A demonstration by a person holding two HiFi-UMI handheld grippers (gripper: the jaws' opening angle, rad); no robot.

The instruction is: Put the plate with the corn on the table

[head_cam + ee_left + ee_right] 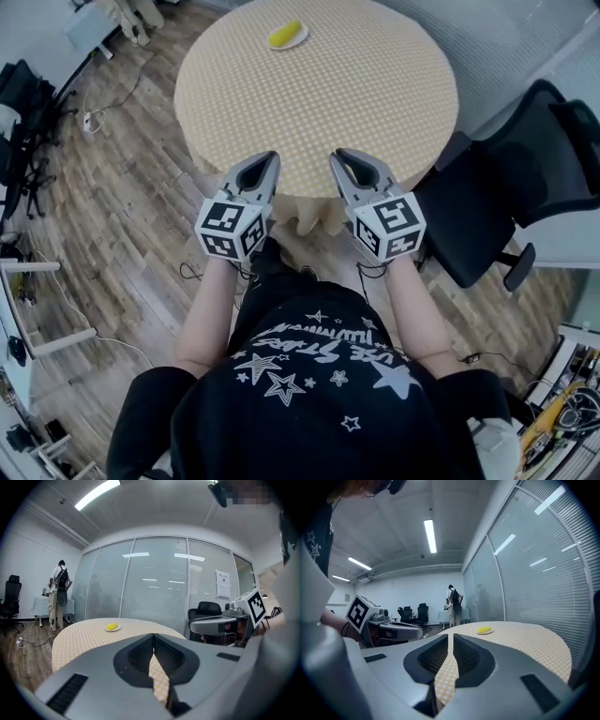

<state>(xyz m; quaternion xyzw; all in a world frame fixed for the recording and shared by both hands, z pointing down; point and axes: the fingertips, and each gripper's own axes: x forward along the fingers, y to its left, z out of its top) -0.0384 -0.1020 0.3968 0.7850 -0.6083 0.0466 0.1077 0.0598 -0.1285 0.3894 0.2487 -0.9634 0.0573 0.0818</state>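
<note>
Round table (394, 103), corn (286, 34) diagonal on far plate (301, 43), left gripper (273, 157) and right gripper (337, 154) fingers together

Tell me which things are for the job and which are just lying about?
For the job: plate, corn on it, table, left gripper, right gripper (both shut, empty).
Just lying about: black office chair, person standing far off.

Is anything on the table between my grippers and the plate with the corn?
Nothing visible. Only bare table lies between the plate with the corn, at the far side, and the left gripper and right gripper at the near edge.
</note>
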